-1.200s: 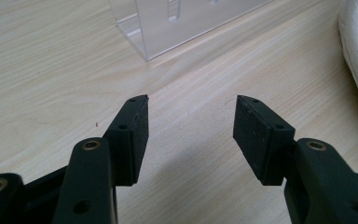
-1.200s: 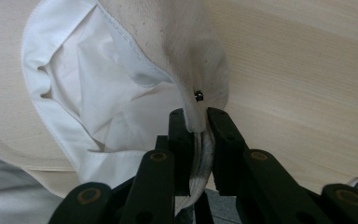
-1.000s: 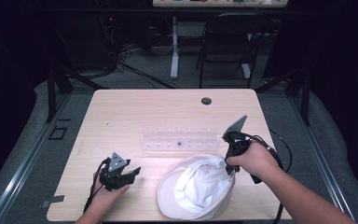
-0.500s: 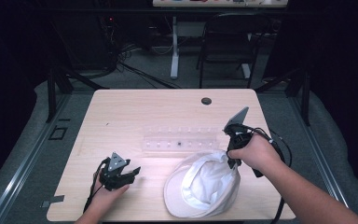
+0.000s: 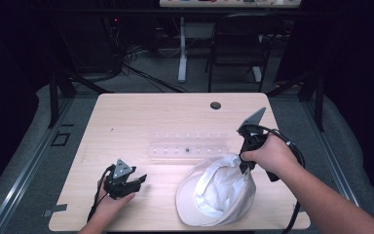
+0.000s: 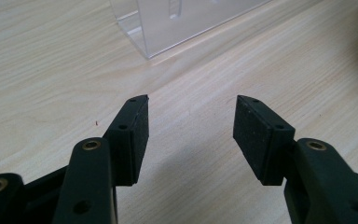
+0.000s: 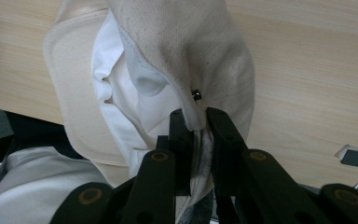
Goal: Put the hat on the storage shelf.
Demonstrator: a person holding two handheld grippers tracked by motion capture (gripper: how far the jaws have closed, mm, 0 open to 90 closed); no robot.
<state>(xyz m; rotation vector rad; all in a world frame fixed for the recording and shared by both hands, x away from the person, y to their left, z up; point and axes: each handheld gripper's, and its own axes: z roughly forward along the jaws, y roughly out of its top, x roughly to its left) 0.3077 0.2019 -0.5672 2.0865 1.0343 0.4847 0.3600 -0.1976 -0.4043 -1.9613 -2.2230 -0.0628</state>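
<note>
Right gripper (image 5: 244, 165) clamped on rear edge of cream fabric cap (image 5: 216, 192), now raised off light wooden worktop (image 5: 141, 117) near front right corner; brim still resting there. Lift started. Left gripper (image 6: 190, 123) released, idle near front left corner.

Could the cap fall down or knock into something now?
It might. The right gripper pinches just a small fold of the cap, so the cloth could slip out as it is lifted. The brim rests on the table near its front edge, so a dropped cap may slide off. The clear rack stands close behind the cap, and a swing could bump it. The left gripper is open and apart from the cap, so it could not catch it.
</note>
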